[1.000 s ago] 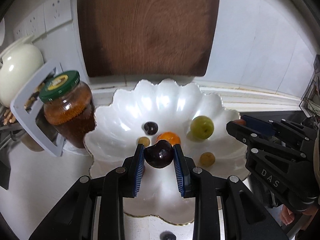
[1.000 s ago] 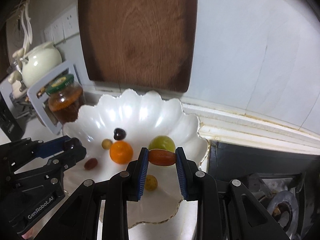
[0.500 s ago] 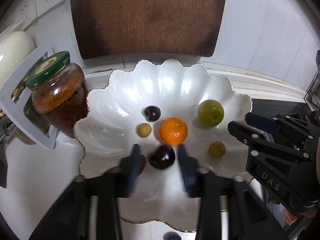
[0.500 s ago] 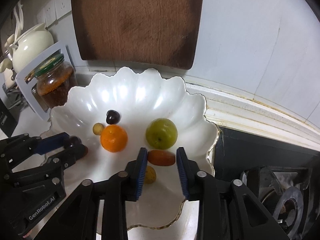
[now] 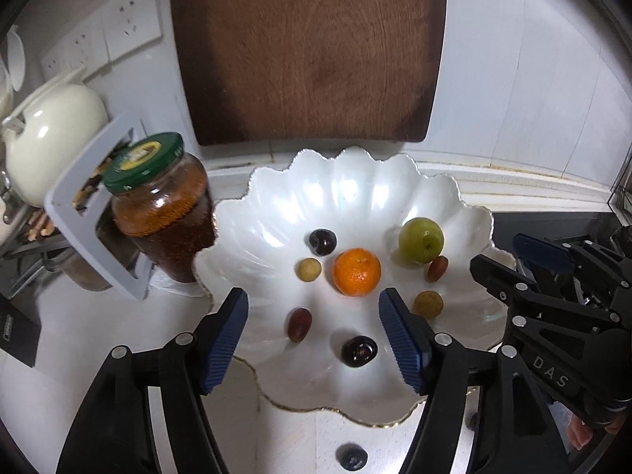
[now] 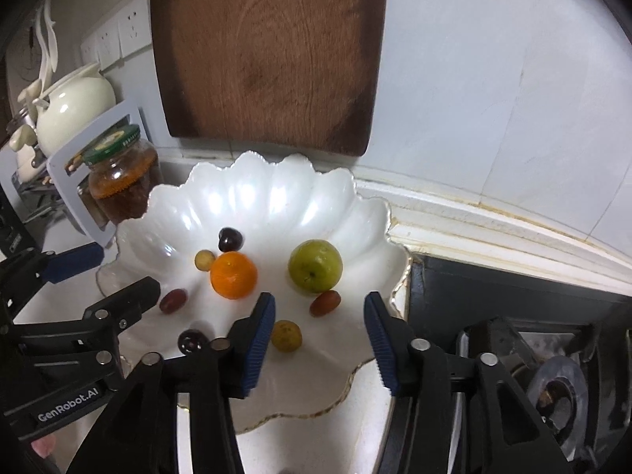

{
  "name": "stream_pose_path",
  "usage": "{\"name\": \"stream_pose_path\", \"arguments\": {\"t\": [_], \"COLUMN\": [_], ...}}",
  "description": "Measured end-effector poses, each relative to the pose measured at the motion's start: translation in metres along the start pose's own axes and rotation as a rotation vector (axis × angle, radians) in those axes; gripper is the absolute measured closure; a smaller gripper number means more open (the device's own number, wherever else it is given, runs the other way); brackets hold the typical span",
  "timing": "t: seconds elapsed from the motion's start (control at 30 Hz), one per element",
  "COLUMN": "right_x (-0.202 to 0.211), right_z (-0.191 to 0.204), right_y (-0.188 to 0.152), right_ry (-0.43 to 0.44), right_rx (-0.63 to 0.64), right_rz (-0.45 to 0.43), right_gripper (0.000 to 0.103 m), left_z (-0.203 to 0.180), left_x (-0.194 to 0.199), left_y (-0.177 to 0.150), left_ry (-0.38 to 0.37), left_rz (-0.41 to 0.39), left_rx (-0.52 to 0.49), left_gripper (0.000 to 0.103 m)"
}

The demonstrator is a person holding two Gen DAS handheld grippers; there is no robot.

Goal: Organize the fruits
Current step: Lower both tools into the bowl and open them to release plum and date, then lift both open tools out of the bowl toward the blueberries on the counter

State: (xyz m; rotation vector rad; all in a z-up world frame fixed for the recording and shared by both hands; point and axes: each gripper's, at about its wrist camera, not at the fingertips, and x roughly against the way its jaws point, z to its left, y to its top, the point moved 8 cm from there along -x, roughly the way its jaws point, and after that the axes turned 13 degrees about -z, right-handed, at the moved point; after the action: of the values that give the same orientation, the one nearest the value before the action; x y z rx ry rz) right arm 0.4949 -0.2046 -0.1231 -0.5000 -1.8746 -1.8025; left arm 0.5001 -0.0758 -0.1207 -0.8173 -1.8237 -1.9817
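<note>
From the left wrist, my left gripper hangs over the bowl, fingers wide and empty. Seven fruits lie inside: cherry, grape, orange and others. One dark fruit sits on the desk, so I judge that left to do.

From the right wrist, my right gripper is also wide and empty, above the date in the bowl.
</note>
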Motion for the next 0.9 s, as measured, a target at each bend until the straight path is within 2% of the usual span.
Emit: {"name": "stream_pose_path", "arguments": {"t": [0.3,0.57,0.9], "right_x": [0.035,0.066,0.106], "right_z": [0.000,0.004,0.008], "right_y": [0.013,0.015,0.017], "right_ry": [-0.008,-0.003,-0.005], "right_rx": [-0.004,-0.018,-0.014], "right_rz": [-0.070,-0.118,-0.188], "right_gripper": [0.053,0.053,0.053], "left_z": [0.008,0.013,0.015], "left_x": [0.034,0.071,0.112], "left_y": [0.008,0.013,0.016], "left_ry": [0.031,0.050,0.026], "left_rz": [-0.062,-0.127,-0.190], "left_rx": [0.015,0.008,0.003], "left_gripper": [0.019,0.016,0.016]}}
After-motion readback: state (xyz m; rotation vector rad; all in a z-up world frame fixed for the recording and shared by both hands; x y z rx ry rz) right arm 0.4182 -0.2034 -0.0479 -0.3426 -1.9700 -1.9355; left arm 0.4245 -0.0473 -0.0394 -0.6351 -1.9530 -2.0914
